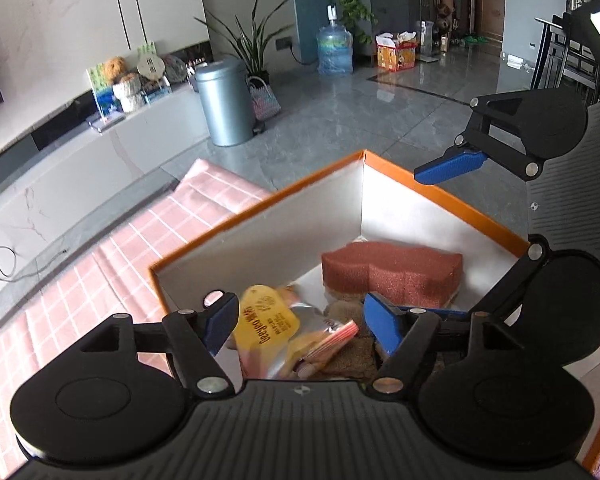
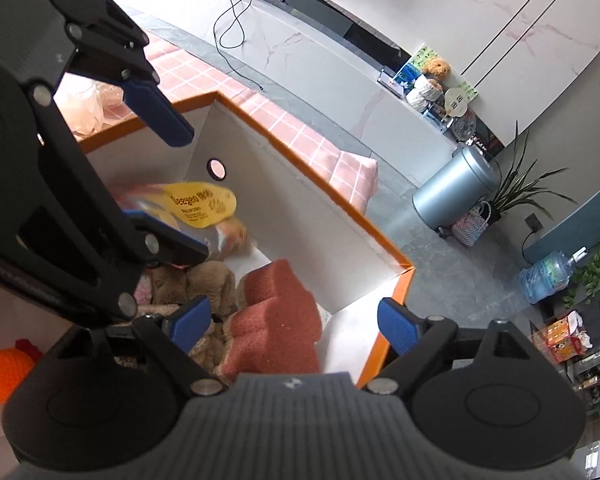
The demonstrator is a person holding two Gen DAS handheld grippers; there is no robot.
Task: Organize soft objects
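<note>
Two spread fingers (image 2: pixel 191 322) astride red sponge (image 2: pixel 278 326).

A red-brown sponge (image 1: pixel 392 272), yellow-labelled packet (image 1: pixel 266 320) and brown plush (image 2: pixel 208 280) lie in the box (image 1: pixel 260 216).

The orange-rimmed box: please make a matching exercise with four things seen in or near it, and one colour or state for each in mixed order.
Column one:
1. sponge
2. snack packet label
3. left gripper
4. plush toy

Column two:
A. yellow with printed text
B. reddish brown, lying in a corner of the orange-rimmed box
C. open, with nothing gripped
D. tan and furry, beside the sponge

Pairs: 1-B, 2-A, 3-C, 4-D
</note>
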